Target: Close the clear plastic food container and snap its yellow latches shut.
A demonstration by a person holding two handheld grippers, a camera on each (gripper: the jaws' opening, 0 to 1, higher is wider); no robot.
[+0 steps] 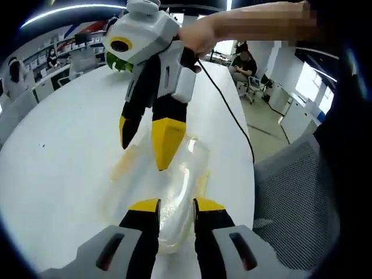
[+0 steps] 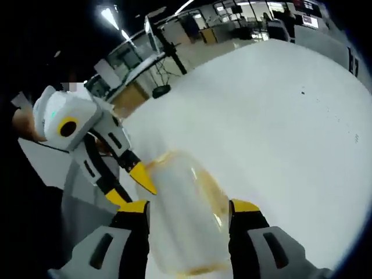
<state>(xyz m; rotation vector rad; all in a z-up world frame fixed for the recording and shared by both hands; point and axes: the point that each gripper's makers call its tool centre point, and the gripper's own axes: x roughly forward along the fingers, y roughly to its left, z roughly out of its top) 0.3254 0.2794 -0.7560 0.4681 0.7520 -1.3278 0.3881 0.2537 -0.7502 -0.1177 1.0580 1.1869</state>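
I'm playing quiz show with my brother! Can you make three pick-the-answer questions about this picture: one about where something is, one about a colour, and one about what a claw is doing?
1. Where does the clear container sit?
A. on the white table
B. on a chair
C. on the floor

2. What colour are the claw tips?
A. red
B. yellow
C. blue

3. What is the left claw doing?
A. hanging far above the table
B. holding a cup
C. standing with a jaw on each side of the container

Answers:
1. A, the white tabletop lies all around it.
2. B, both the left claw and the right claw end in yellow.
3. C, the container's near end sits between its jaws.
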